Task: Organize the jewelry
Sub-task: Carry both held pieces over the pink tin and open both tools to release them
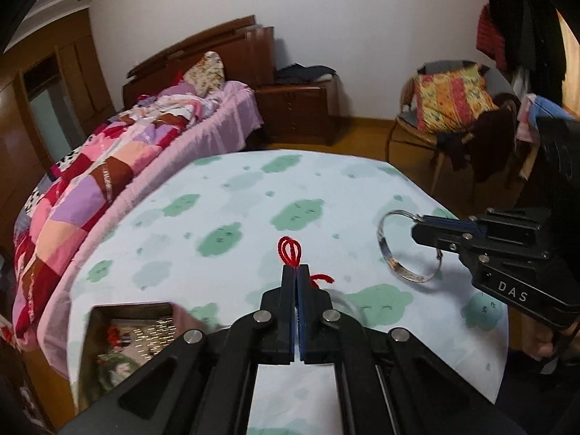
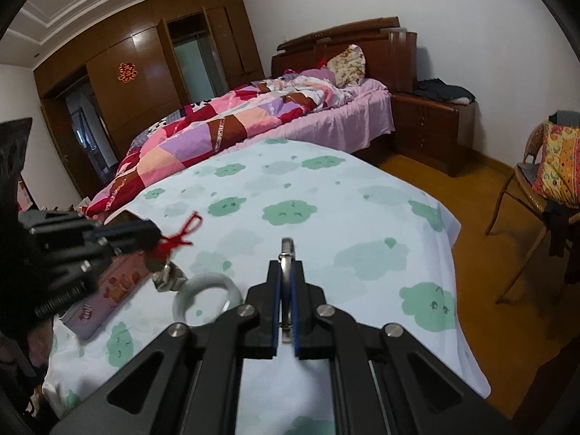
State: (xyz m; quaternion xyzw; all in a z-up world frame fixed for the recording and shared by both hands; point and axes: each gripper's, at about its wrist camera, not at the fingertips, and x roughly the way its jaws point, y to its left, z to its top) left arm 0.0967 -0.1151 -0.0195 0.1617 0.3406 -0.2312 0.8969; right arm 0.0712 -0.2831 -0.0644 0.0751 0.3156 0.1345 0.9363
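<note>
Left tool [image 1: 296, 272]: clenched on red cord [image 1: 289, 251] | Right tool [image 2: 286, 266]: clamped on silver bangle [image 1: 402, 246], above tabletop [image 1: 235, 195]

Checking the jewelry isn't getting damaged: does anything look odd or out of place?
Nothing stands out. The left hand-held gripper pinches a red cord, the right hand-held gripper a silver bangle.

Home bedroom: bed [image 2: 290, 108], wardrobe [image 2: 145, 72].

Open box [image 1: 123, 340] left, tablecloth [image 1: 253, 195] beyond
</note>
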